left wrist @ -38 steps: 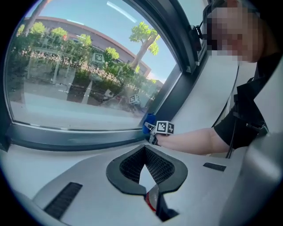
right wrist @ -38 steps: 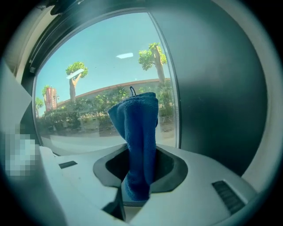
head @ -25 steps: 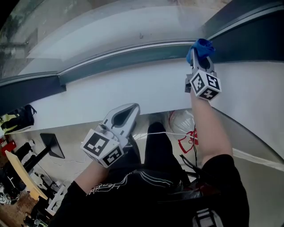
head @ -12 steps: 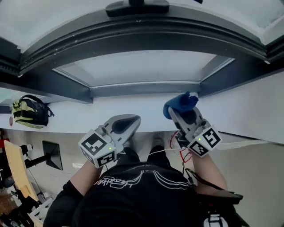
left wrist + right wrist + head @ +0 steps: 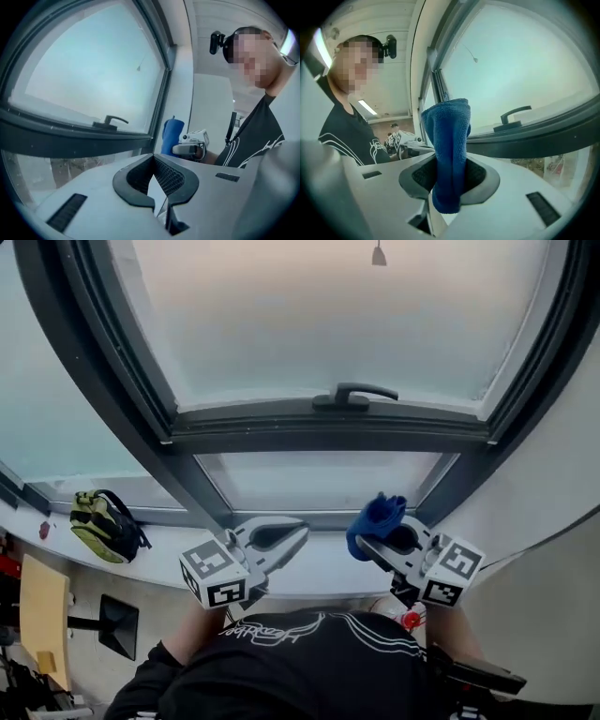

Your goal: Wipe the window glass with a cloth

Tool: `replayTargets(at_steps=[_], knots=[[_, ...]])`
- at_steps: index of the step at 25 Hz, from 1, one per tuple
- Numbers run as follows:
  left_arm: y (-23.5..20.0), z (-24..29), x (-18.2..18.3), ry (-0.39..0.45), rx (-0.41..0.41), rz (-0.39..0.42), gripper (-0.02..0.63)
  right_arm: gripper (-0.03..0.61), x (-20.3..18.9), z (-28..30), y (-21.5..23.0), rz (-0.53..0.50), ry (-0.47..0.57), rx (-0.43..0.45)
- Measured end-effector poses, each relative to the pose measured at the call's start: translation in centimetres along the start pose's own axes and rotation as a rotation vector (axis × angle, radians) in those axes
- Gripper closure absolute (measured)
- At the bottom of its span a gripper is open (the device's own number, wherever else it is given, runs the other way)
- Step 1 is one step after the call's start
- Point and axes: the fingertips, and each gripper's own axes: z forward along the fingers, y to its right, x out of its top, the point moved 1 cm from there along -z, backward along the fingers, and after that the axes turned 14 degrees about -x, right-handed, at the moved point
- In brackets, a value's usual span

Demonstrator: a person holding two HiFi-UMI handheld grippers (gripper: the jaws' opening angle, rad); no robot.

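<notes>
A person stands at a window with a gripper in each hand, the blue cloth (image 5: pixel 377 519) clenched in the right gripper (image 5: pixel 373 542) and not yet on the glass (image 5: pixel 319 324). From the head camera the cloth pokes out of the jaws toward 11 o'clock, its long axis running along the gripper and its free end leading. The right gripper view shows both pads pressed into its middle, with a short tail hanging back toward the camera. The big pane lies at 12 o'clock from the cloth, beyond the dark crossbar (image 5: pixel 328 432) and its handle (image 5: pixel 354 395). A smaller lower pane (image 5: pixel 319 479) sits nearer, at about 11 o'clock, just past the white sill (image 5: pixel 319 563). Cloth and glass are apart in every view. The left gripper (image 5: pixel 296 532) hovers at 9 o'clock from the right, jaws drawn together on nothing, tips pointing toward 1 o'clock. It is about as near the window as its partner but carries no cloth, so the wiping looks to fall to the right hand. A reach forward and up, free end first, should bring the cloth to the pane.
</notes>
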Motion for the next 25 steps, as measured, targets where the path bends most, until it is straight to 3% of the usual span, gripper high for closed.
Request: replayTargets(at_steps=[9, 16, 25], knots=[[0.3, -1.4, 2.7, 0.004, 0.0, 0.108, 0.609, 0.485, 1.9, 1.4, -0.5, -0.016, 0.03, -0.026], [0.3, -1.5, 3.9, 0.03, 0.011, 0.127, 0.609, 0.485, 2.2, 1.7, -1.4, -0.052, 0.029, -0.021], [-0.5, -2.1, 4.0, 0.028, -0.003, 0.107, 0.609, 0.485, 1.6, 3.3, -1.6, -0.005, 0.014, -0.022]])
